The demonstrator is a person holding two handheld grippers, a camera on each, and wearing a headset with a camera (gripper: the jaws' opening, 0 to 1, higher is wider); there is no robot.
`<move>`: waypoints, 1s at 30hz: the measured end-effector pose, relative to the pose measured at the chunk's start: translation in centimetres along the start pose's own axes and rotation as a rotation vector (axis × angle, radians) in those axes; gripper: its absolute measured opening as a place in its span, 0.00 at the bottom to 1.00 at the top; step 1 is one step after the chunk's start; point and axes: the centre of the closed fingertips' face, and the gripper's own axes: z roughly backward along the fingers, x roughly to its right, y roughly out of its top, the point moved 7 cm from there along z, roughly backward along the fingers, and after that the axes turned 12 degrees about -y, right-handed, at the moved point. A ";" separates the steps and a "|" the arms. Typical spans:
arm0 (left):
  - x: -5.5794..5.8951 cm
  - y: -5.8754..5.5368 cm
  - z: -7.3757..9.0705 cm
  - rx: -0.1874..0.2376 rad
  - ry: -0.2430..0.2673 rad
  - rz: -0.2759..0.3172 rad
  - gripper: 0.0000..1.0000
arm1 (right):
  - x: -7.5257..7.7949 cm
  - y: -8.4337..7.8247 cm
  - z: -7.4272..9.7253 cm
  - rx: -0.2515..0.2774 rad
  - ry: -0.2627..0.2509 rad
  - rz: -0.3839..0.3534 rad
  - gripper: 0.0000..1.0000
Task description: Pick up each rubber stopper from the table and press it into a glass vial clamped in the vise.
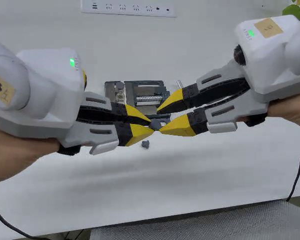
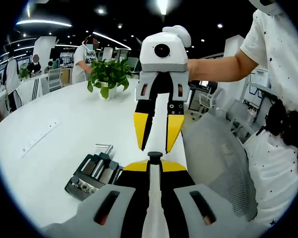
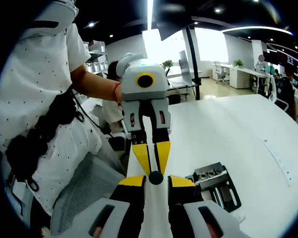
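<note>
White workbench top (image 1: 190,170) forms the ground of all three views, and the two grippers meet tip to tip above it. The left gripper (image 1: 151,125) has its jaws drawn together on a dark grey rubber stopper (image 1: 155,123) and pinches it at the very tips. Its own view shows the stopper's upper end standing just past the yellow tips. The right gripper (image 1: 160,120) faces it with its jaws apart, one on either side of the held stopper. The pictures do not settle whether those jaws touch it.

The head view alone shows a second stopper (image 1: 145,145) lying on the table just below the meeting tips. Behind the grippers stands the vise (image 1: 140,92), with a glass vial (image 1: 120,87) upright at its left end; whether that vial is already plugged is too small to make out. The near part of the vise is hidden by the jaws.

The gripper views add the open office: a potted plant (image 2: 107,74) on the table, a power strip (image 2: 39,136) lying flat, grey mesh (image 2: 218,163) at the table edge, and the person's white dotted shirt (image 3: 44,84). In these two views the vise sits well to one side of the tips, and its vials are only small rings.
</note>
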 end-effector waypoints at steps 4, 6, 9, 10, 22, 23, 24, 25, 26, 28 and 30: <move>0.0 0.1 0.1 0.000 -0.001 -0.005 0.03 | 0.0 0.1 -0.1 -0.004 0.011 0.008 0.11; 0.0 0.1 0.2 0.000 -0.001 -0.004 0.03 | 0.0 0.2 -0.1 -0.005 0.014 0.009 0.09; 0.1 0.0 0.3 0.001 -0.001 -0.004 0.03 | -0.1 0.3 -0.1 -0.007 0.016 0.014 0.08; 0.1 0.0 0.3 0.002 -0.001 -0.003 0.03 | -0.1 0.3 -0.1 -0.006 0.017 0.013 0.08; 0.1 0.0 0.3 -0.003 -0.007 0.000 0.03 | -0.3 0.4 -0.4 -0.008 0.026 0.018 0.08; 0.1 -0.1 0.3 -0.004 -0.008 0.001 0.03 | -0.3 0.4 -0.4 -0.010 0.026 0.019 0.08; 0.1 -0.1 0.3 -0.006 -0.008 -0.001 0.03 | -0.2 0.4 -0.4 -0.011 0.027 0.020 0.08; 0.1 -0.1 0.2 -0.005 -0.009 -0.001 0.03 | -0.3 0.3 -0.4 -0.012 0.029 0.017 0.08; 0.2 0.0 0.2 -0.003 -0.011 0.000 0.03 | -0.3 0.3 -0.4 -0.012 0.030 0.019 0.08; 0.1 -0.1 0.2 -0.007 -0.010 -0.004 0.03 | -0.2 0.3 -0.4 -0.014 0.028 0.026 0.07; 0.1 -0.1 0.2 -0.008 -0.011 -0.002 0.03 | -0.2 0.3 -0.4 -0.017 0.030 0.022 0.07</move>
